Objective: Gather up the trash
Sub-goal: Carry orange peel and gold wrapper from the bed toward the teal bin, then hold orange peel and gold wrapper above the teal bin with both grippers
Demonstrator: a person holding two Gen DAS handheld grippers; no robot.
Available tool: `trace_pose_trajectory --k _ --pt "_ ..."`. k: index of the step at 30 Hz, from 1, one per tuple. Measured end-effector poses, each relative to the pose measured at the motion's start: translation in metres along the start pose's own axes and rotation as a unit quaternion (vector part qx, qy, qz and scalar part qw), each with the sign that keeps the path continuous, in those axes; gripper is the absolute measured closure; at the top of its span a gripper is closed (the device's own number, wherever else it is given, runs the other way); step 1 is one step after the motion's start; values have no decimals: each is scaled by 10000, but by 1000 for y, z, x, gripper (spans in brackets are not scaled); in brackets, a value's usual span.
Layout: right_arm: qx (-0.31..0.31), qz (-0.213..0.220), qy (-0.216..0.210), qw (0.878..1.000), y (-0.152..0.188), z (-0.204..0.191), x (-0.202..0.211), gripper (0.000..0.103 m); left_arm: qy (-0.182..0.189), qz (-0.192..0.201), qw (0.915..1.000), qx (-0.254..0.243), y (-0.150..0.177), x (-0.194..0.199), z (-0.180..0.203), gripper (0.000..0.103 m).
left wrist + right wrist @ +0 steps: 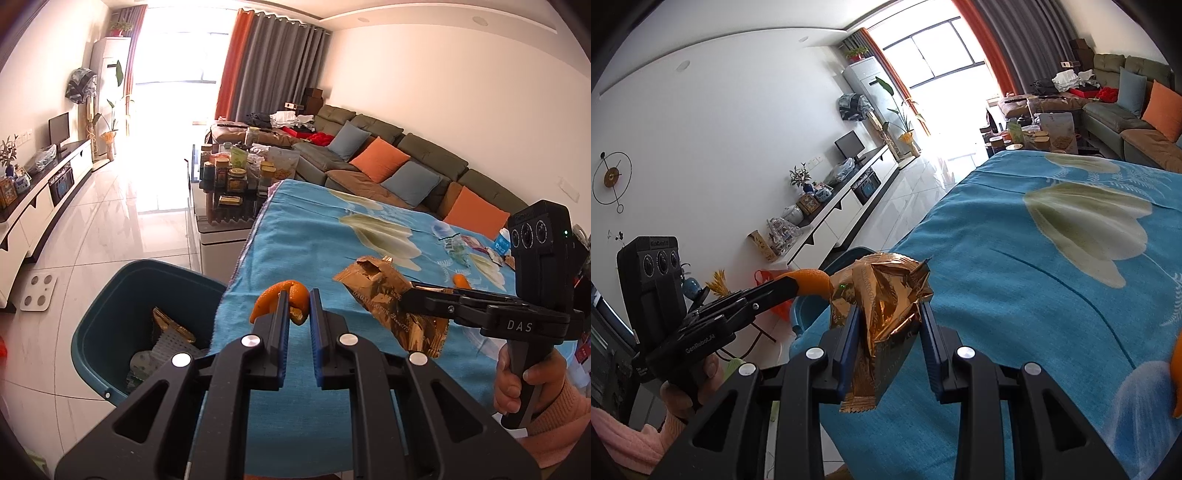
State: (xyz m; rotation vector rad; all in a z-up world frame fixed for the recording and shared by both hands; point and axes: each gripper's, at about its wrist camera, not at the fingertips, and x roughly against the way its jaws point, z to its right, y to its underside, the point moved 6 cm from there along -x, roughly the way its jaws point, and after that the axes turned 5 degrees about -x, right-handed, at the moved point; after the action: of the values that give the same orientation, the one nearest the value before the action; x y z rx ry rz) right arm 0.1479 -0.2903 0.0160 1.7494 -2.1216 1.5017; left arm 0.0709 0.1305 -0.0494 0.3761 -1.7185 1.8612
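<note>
Both grippers carry trash above the counter's edge, beside the bin.
Left gripper (pixel 298 299) pinches a curled orange peel (pixel 286 299); right gripper (pixel 889 314) clamps a crumpled gold foil snack wrapper (pixel 882 302) over the blue flower-print cloth (pixel 314 236). Just below the counter edge, a dark teal plastic bin (pixel 110 295) on the floor holds a gold wrapper and pale crumpled packaging.

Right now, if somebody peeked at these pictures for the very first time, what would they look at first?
Probably the bright orange peel pinched in the left gripper, right above the edge of the blue flowered cloth. Next, the shiny crumpled gold wrapper squeezed in the right gripper. Down on the left, beside the table, waits a teal bin with trash already inside.
</note>
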Motion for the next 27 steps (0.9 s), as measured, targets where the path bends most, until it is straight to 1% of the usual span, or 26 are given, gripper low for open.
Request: trace_pose_trajectory --k 17,27 --pt "183 -129 -140 9997 -7 -11 -17 73 -256 131 9995 145 -5 13 -23 92" --pt "253 -218 -220 9992 -11 -15 -29 73 -435 137 9986 274 -3 14 -39 92"
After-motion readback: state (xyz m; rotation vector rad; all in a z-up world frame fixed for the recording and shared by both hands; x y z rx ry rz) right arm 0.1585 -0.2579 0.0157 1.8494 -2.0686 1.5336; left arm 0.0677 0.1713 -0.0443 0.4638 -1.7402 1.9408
